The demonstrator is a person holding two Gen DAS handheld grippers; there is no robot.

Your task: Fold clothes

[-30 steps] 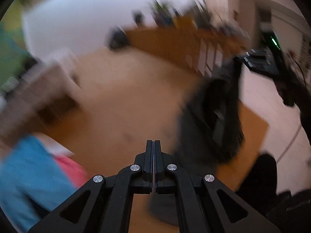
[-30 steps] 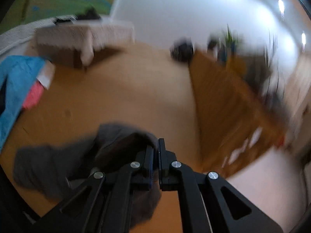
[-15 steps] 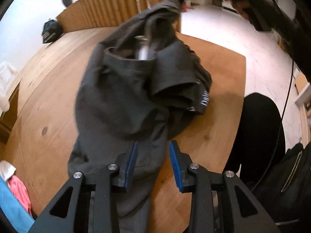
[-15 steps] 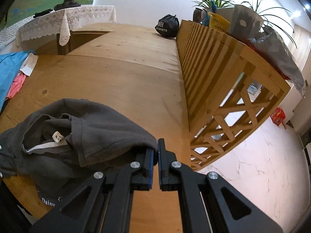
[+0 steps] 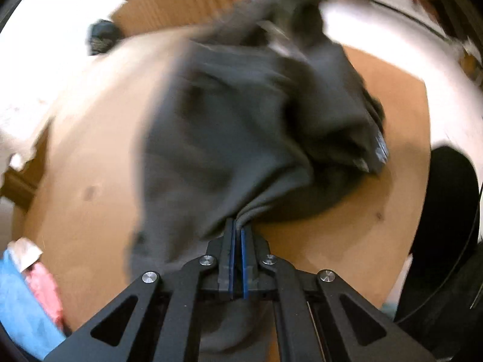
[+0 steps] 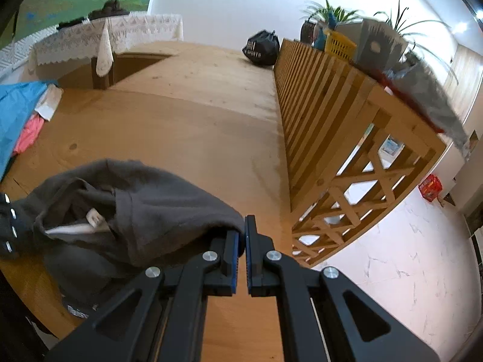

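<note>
Both grippers angled down, pinching one dark grey garment point(image 5: 241, 114)

Left gripper point(image 5: 237, 232) just clamped a bunched fold at twelve o'clock; right gripper point(image 6: 242, 233) grips its edge, cloth crumpled toward nine o'clock.

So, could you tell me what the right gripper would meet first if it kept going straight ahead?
Probably the wooden tabletop: the right gripper, shut on the grey garment, points downward across it. Depth is uncertain.

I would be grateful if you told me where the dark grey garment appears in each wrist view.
Left wrist: the dark grey garment fills the centre, pinched at the bottom by the left gripper.
Right wrist: it lies lower left, pinched by the right gripper.
Shared landmark: the black bag by the slatted railing.
</note>
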